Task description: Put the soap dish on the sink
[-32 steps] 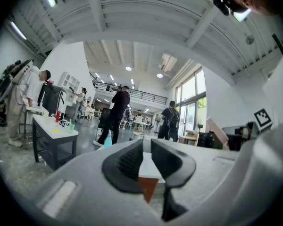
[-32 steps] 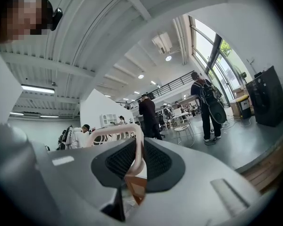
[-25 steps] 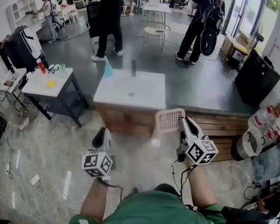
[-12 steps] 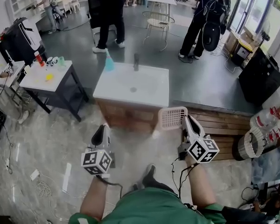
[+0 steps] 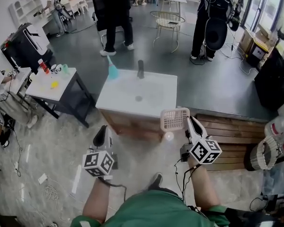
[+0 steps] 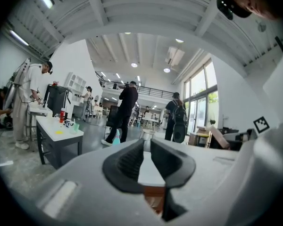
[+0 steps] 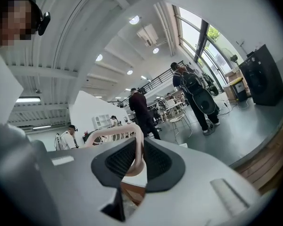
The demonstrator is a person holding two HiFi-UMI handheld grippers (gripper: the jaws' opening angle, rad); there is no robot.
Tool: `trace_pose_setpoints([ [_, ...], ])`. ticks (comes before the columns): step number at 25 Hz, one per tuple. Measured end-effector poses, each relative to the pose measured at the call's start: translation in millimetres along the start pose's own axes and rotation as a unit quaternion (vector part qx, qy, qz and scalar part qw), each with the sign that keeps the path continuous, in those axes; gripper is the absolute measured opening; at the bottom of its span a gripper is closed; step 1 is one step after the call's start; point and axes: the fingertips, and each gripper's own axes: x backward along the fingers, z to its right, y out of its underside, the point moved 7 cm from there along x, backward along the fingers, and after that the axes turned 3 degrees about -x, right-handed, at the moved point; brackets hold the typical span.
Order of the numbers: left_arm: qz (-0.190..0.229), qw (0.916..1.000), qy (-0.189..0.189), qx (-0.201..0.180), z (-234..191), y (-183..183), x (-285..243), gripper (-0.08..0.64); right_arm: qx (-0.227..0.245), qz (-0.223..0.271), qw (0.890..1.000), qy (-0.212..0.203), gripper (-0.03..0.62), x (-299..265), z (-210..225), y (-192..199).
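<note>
Far left of the sink [image 5: 114,98]: a side table [image 5: 61,86] strewn with small items, no part of this job. Next, short of the sink's front left corner: the left gripper [image 5: 102,130], held over the floor, jaws a narrow slit apart with nothing between them, only the white sink top showing through the gap in the left gripper view. On the sink itself, along the back edge: a blue bottle [image 5: 112,71] and a dark faucet [image 5: 140,69]. Otherwise bare white around the basin, so plenty of room to set something down. At the sink's front right corner, up in the air and resting on nothing: the soap dish [image 5: 174,119], a pale pink slotted basket. Hard to tell from above whether already over the top or just short of it. Clamped on the dish's near rim: the right gripper [image 5: 191,123], pads pressed to either side of the pink edge in the right gripper view. Judged from this: pick-up done, carry to the sink nearly done, placing not yet done. Left to do: bring the dish in over the front edge, lower it flat onto the bare top beside the basin, then let go.
</note>
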Motion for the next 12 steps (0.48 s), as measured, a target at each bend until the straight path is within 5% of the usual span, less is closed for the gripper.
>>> trace_pose_setpoints([
  [12,-0.003,0.9995,-0.026,-0.018,24,-11,-51,0.043,-0.011,-0.007,1.0,-0.026,0.051,-52,46,-27],
])
